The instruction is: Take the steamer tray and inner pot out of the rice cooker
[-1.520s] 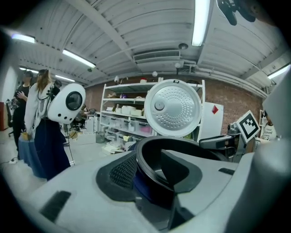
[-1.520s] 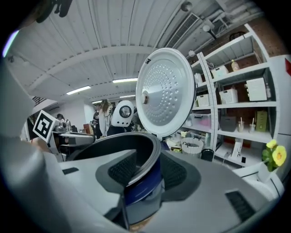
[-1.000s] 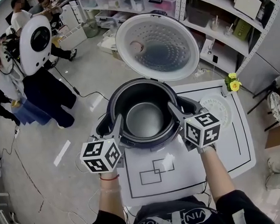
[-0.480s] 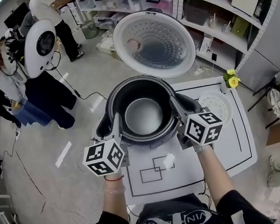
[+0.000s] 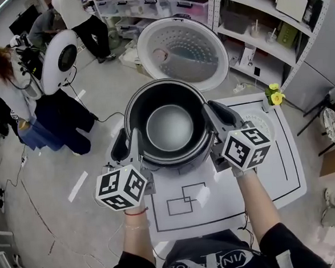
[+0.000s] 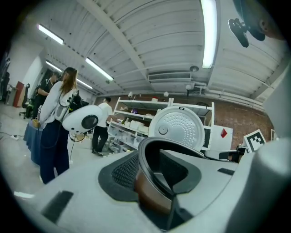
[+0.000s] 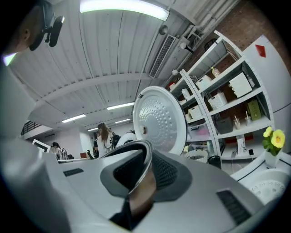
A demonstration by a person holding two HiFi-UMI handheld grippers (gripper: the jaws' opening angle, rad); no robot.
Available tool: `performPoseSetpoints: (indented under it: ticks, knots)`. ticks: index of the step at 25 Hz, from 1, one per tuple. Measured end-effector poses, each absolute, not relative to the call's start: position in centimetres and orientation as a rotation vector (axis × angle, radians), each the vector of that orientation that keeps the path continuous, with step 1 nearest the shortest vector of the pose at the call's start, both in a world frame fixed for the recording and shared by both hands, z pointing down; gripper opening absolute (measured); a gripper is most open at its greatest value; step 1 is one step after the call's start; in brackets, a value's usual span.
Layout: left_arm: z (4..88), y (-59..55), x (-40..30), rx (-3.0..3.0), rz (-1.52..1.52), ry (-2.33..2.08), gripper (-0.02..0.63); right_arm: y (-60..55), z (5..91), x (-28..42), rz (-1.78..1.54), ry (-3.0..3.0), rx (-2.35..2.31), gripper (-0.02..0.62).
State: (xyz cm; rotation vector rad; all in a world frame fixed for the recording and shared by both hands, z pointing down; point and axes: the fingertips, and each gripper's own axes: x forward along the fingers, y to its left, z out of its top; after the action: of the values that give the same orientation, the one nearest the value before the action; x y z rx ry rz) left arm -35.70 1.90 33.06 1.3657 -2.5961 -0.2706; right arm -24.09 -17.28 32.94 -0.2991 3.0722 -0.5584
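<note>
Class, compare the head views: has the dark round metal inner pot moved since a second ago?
Yes. The dark round metal inner pot has risen, shifting up the frame toward the open white dimpled lid, which stayed put.

The head camera looks steeply down from above the person, taking in the inner pot [image 5: 168, 125], the open lid [image 5: 186, 53] and the bench [image 5: 278, 168]. The camera on the left claw [image 5: 135, 139] sits low and level, hard against the pot's rim, facing the lid. The one on the right claw [image 5: 212, 113] does likewise from the other side, tilted. All three share rim and lid.
</note>
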Motion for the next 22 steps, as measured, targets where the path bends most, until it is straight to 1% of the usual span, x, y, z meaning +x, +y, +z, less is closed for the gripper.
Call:
performPoseSetpoints:
  ticks: [11,22]
  knots:
    - [26.5,1.7,-33.5,1.481,-0.358,-2.672,0.129,-17.2,27.4,-21.2,-0.509,2.961,-0.281,0.062]
    - [23.0,-2.2,-28.5,1.715,-0.422,-2.578,0.129,-19.2,24.3,-13.7,-0.473,2.845,-0.454,0.061]
